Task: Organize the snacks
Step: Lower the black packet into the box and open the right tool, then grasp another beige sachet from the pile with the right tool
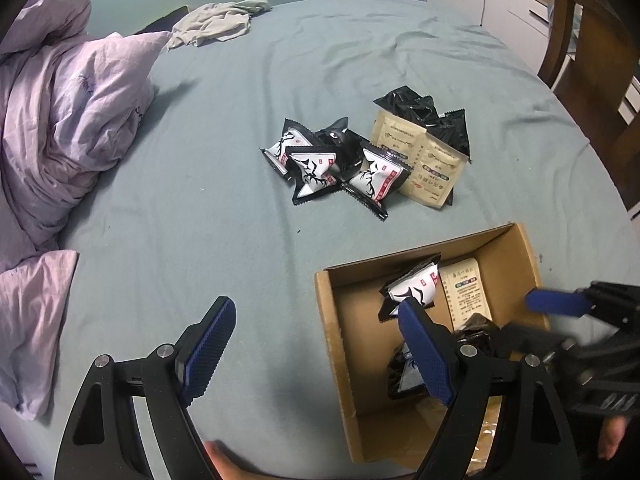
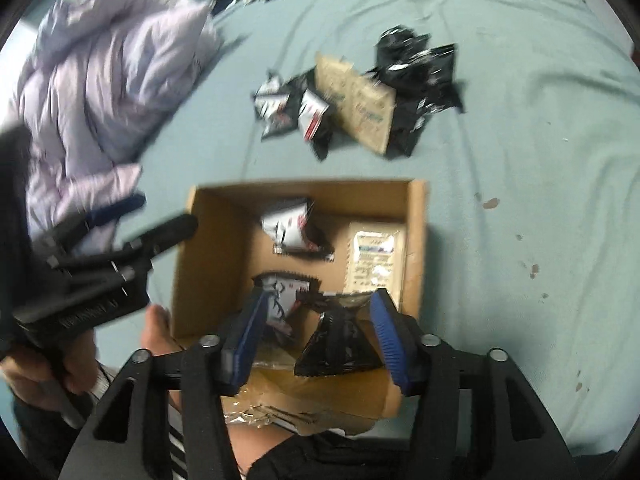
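Dim cool light, fisheye-bent edges, right wrist view blurred, perhaps by motion

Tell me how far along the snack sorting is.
Partly done: several packets lie in the cardboard box. The right hand-held gripper sits open over a black packet inside; the left hand-held gripper is open, empty. A pile of snacks remains on the bed.

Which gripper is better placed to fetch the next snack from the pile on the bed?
Left. The left gripper is open and empty, facing the pile. The right gripper is over the box, a black packet between its open fingers.
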`<action>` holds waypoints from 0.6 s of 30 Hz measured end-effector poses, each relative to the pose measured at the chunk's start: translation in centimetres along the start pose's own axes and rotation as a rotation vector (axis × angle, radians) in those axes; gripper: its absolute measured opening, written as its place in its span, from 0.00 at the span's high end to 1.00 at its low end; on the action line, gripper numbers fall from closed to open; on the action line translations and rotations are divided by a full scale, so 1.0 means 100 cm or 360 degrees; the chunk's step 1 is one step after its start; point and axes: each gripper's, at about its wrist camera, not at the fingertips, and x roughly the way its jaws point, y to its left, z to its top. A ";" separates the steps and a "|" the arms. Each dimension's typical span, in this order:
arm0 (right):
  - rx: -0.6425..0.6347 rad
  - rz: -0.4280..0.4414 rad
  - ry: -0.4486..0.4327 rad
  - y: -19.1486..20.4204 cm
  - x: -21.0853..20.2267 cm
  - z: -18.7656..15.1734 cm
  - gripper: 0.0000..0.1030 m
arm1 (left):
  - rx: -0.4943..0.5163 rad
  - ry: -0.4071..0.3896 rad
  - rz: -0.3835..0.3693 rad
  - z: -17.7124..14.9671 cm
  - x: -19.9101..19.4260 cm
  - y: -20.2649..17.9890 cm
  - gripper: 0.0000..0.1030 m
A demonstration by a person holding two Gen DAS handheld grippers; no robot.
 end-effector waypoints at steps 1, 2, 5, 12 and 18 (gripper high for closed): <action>0.0018 0.0009 -0.0018 -0.005 -0.005 0.001 0.45 | -0.0004 -0.0003 0.0001 0.000 0.000 0.000 0.18; 0.0019 0.0025 -0.0021 -0.007 -0.009 0.000 0.45 | -0.0010 -0.0011 0.0006 0.000 -0.001 0.000 0.18; -0.0051 -0.0097 -0.0050 -0.011 -0.028 0.000 0.45 | -0.0010 -0.0023 0.0020 0.002 -0.003 -0.001 0.18; -0.0086 -0.0265 -0.0162 -0.017 -0.052 0.007 0.44 | 0.0002 -0.0063 -0.0032 0.003 -0.013 -0.009 0.18; 0.0110 -0.0231 -0.0196 -0.041 -0.051 0.017 0.44 | 0.0028 -0.0091 -0.0122 0.005 -0.023 -0.021 0.18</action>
